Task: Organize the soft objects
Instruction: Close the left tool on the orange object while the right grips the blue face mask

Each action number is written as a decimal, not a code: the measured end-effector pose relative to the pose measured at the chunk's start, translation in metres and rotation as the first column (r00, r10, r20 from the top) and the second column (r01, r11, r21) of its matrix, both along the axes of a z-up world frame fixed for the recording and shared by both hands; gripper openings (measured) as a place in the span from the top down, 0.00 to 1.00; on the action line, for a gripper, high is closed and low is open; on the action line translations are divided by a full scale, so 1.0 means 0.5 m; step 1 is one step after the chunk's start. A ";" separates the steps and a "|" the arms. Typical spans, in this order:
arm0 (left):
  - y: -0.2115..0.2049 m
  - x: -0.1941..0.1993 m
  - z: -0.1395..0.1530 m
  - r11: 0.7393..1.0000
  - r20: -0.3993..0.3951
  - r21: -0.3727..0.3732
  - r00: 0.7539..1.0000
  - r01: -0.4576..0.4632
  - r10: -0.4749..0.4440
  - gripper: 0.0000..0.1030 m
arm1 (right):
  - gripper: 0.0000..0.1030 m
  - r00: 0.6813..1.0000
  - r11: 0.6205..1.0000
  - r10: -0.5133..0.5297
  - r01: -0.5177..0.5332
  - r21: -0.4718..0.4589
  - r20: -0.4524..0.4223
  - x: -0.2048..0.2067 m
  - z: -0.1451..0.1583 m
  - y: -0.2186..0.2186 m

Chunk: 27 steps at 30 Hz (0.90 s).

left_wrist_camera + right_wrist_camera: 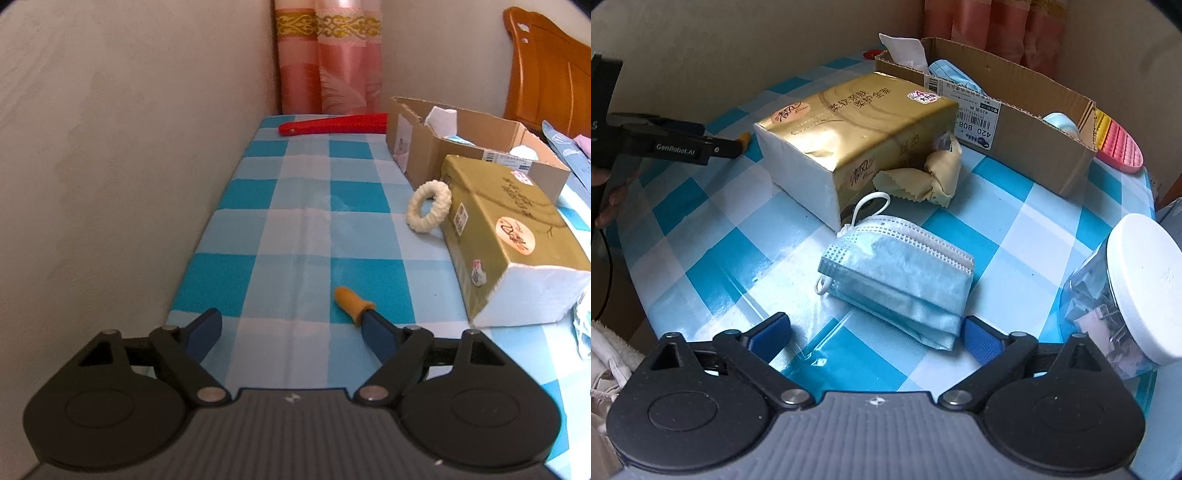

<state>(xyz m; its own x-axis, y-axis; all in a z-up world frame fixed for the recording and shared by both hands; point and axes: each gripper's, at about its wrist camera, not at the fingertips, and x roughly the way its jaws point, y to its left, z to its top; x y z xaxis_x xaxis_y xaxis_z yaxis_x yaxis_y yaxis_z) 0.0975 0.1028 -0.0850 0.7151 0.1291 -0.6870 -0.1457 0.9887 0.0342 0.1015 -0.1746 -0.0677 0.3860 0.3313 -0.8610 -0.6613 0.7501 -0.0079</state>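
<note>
In the left wrist view my left gripper (291, 319) is open over the blue-checked tablecloth (295, 229), with nothing between its fingers. A small orange rubber cap (352, 301) lies at its right fingertip; I cannot tell if they touch. A white fluffy ring (428, 206) leans on the gold tissue pack (506, 236). In the right wrist view my right gripper (875, 323) is open around the near end of a folded blue face mask (897, 280); its pads do not press it. A crumpled yellow cloth (931, 173) lies by the tissue pack (849, 136). The left gripper (683, 146) shows at far left.
An open cardboard box (1027, 125) at the back holds masks and tissue. A jar of binder clips with a white lid (1137, 288) stands at the right. A pink and yellow mat (1115, 144) lies behind the box. A red flat object (332, 123) lies by the curtain. A wall runs along the left.
</note>
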 end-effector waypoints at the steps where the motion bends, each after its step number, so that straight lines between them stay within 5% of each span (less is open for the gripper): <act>1: -0.002 0.003 0.000 1.000 0.002 0.002 1.000 0.008 -0.008 0.22 | 0.00 1.000 1.000 0.001 -0.001 -0.001 0.003 -0.001 -0.001 0.001; 13: -0.021 0.030 0.005 0.993 0.035 -0.035 0.993 0.116 -0.115 0.53 | 0.00 1.000 1.000 -0.009 0.009 0.006 0.023 -0.008 -0.002 -0.002; 20: -0.026 0.049 0.007 0.986 0.041 -0.040 0.986 0.164 -0.162 0.59 | 0.00 0.999 1.000 -0.021 0.021 0.017 0.033 -0.012 -0.002 -0.004; 27: -0.032 0.052 0.008 0.981 0.040 -0.060 0.982 0.186 -0.184 0.76 | 0.00 0.999 0.999 -0.025 0.024 0.022 0.039 -0.016 -0.001 -0.007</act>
<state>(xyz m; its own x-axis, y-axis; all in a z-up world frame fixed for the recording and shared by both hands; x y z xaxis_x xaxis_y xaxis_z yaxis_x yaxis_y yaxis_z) 0.1234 0.0869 -0.0808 0.7454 -0.0500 -0.6647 0.0398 0.9987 -0.0306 0.0933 -0.1778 -0.0681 0.4278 0.3395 -0.8377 -0.6419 0.7666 -0.0172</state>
